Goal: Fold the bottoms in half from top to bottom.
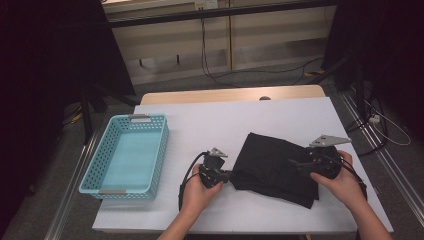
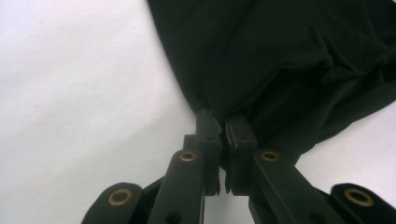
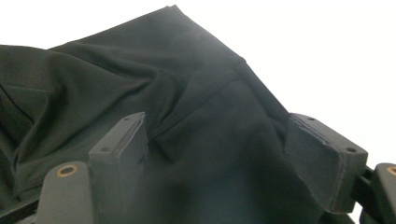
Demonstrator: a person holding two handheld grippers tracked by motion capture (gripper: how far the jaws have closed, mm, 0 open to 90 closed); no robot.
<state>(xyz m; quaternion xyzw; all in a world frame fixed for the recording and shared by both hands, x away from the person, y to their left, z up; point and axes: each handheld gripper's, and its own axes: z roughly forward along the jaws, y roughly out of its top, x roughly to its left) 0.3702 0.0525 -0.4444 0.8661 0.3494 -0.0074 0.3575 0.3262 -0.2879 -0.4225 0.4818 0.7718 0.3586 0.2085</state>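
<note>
Black cloth folded on the white table, pinched at one edge

The left gripper [image 2: 223,123] has its jaws clamped on the black cloth [image 1: 277,165]; the right gripper [image 3: 233,154] straddles it, jaws wide. Soft, light, floppy: likely best held by hems or corners.

Black left gripper [image 1: 226,175] and right gripper [image 1: 298,163], brass rivets, grey three-cornered top plates, black trailing cables; forearms bare.

You've got one black cloth [image 1: 275,167] and one blue basket [image 1: 127,152] on one white worktop [image 1: 280,117], plus two claws, left claw [image 1: 231,175] and right claw [image 1: 300,164].
</note>
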